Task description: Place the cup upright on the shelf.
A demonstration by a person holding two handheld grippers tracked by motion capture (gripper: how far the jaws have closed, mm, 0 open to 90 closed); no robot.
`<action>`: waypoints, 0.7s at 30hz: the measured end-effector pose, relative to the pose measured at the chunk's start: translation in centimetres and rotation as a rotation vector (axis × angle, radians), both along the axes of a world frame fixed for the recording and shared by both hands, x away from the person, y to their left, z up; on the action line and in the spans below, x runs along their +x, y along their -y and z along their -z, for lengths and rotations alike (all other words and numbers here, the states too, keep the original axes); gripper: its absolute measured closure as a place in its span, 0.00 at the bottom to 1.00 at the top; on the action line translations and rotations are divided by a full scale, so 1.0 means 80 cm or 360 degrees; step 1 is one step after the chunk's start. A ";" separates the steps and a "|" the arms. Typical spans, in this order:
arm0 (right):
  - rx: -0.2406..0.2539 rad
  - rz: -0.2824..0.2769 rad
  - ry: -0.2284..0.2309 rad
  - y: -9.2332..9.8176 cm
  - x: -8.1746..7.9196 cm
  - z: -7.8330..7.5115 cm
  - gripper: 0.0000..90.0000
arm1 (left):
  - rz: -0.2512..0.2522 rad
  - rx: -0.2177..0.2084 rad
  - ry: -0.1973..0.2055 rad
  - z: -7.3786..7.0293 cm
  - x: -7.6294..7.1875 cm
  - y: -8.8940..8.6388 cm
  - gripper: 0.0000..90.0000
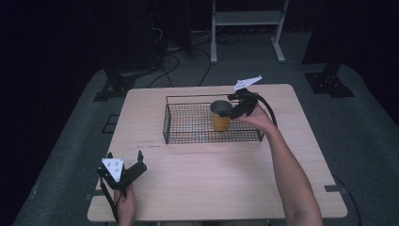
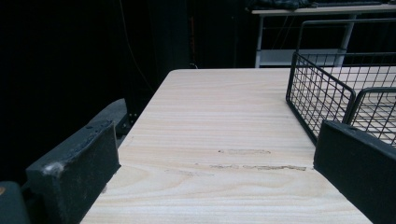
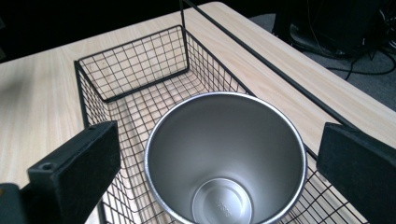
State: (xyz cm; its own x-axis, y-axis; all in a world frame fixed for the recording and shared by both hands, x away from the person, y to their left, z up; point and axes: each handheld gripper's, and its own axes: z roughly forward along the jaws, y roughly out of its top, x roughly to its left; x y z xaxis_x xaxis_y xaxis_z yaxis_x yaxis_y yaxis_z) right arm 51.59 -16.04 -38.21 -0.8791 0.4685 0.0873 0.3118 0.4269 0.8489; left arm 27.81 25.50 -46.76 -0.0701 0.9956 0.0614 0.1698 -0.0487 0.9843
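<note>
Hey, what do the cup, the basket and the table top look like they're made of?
Cup: likely stainless steel inside, with a brushed grey sheen and bright rim; its outside looks orange, probably a coating. Basket: thin wire welded in a grid, with a matte black finish, likely painted or coated. Table: pale wood grain, smooth and matte; it could be laminate or veneer rather than solid wood.

Orange cup (image 1: 220, 122) with a plain silvery steel inside, right under the black jaws of the right gripper (image 1: 241, 106). Around it, a black wire basket (image 1: 188, 136) in a square grid pattern. Ahead of the black left gripper (image 1: 123, 170), pale wood-grain table (image 1: 211, 179).
</note>
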 end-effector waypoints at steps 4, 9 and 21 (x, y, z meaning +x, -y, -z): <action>0.0006 -0.0015 0.0015 0.003 -0.006 -0.005 0.00 | 0.0002 0.0003 0.0000 0.000 0.000 0.000 0.00; 0.0026 -0.0017 0.0031 0.007 -0.012 -0.011 0.00 | 0.0004 0.0001 0.0001 0.000 0.000 0.000 0.00; 0.0052 -0.0039 0.0036 0.017 -0.026 -0.016 0.00 | 0.0004 0.0002 0.0000 0.000 0.000 0.000 0.00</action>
State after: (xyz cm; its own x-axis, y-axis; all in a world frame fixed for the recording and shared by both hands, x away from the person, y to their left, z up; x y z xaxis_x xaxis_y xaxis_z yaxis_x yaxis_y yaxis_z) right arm 49.51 -17.40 -36.95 -0.8923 0.4438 0.0823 0.2822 0.4063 0.8691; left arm 27.79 25.49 -46.75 -0.0675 0.9958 0.0623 0.1694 -0.0501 0.9843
